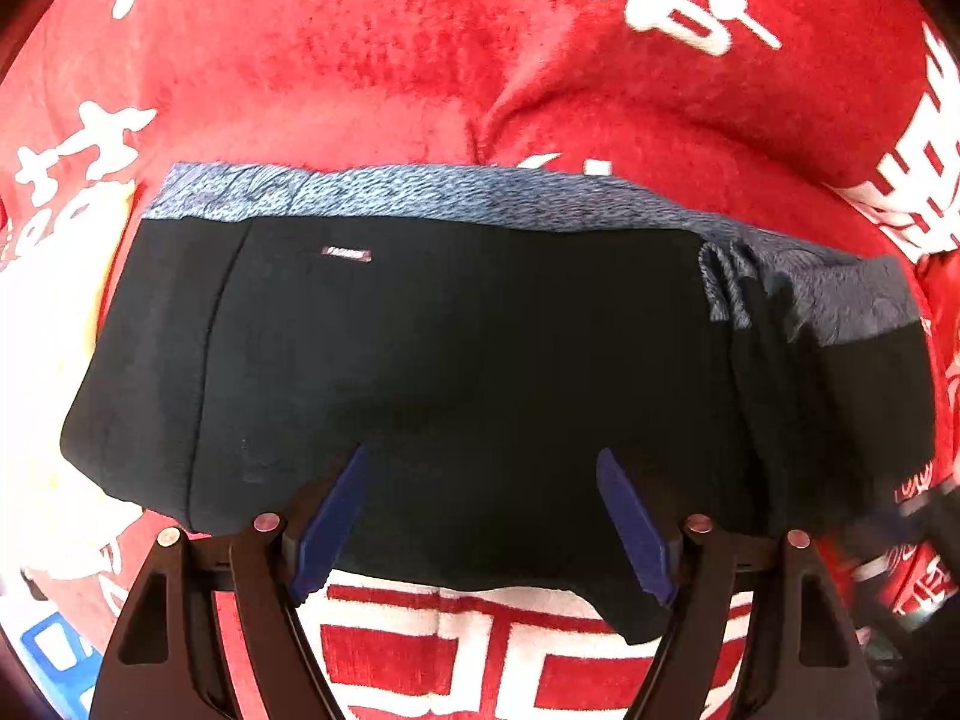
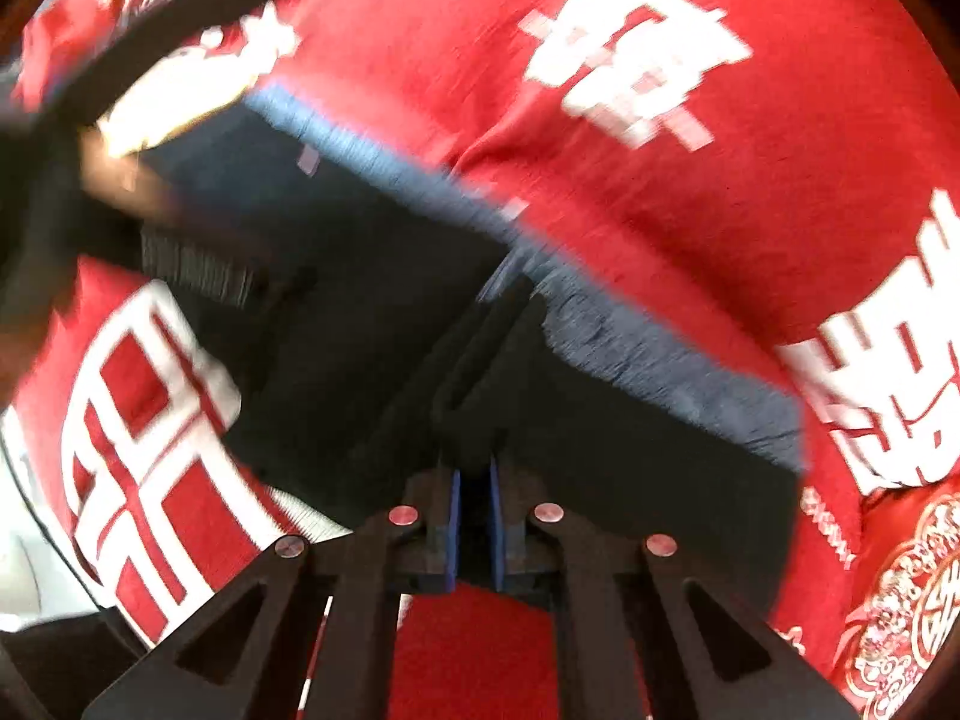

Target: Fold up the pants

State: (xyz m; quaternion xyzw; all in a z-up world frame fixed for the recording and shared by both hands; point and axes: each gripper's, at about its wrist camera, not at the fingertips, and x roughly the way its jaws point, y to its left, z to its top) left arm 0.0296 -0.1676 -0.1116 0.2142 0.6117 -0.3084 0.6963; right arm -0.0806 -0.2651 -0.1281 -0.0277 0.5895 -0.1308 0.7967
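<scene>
Scene: black pants (image 1: 456,372) lie folded into a wide block on a red blanket (image 1: 372,60) with white characters; I can't tell if a bed or a surface is underneath.
Pants detail: grey-blue patterned waistband (image 1: 420,192) runs along the far edge, a drawstring (image 1: 723,288) hangs near its right end, and a small label (image 1: 347,254) sits just below the band.
Left tongs (image 1: 483,516): open wide, pointing straight down, blue pads (image 1: 333,531) straddling the near edge of the pants with dark fabric between them, not pinched. I judge I'm hovering here to take the near edge when the other side is ready.
Right tongs (image 2: 474,525): nearly closed, pads almost together with black pants cloth running up between them, so I read it as clamped on the pants at the near edge, right side. View is blurred, so the exact layer count is unclear.
Why held so: one corner pinched, the other lined up, so both ends of the same edge can lift evenly.
Other things: the left tool's dark arm (image 2: 180,18) and part of a hand (image 2: 120,180) show at upper left in the right wrist view.
Progress: legs look already doubled; I judge another fold remains.
Risk: a one-sided lift skews the stack.
</scene>
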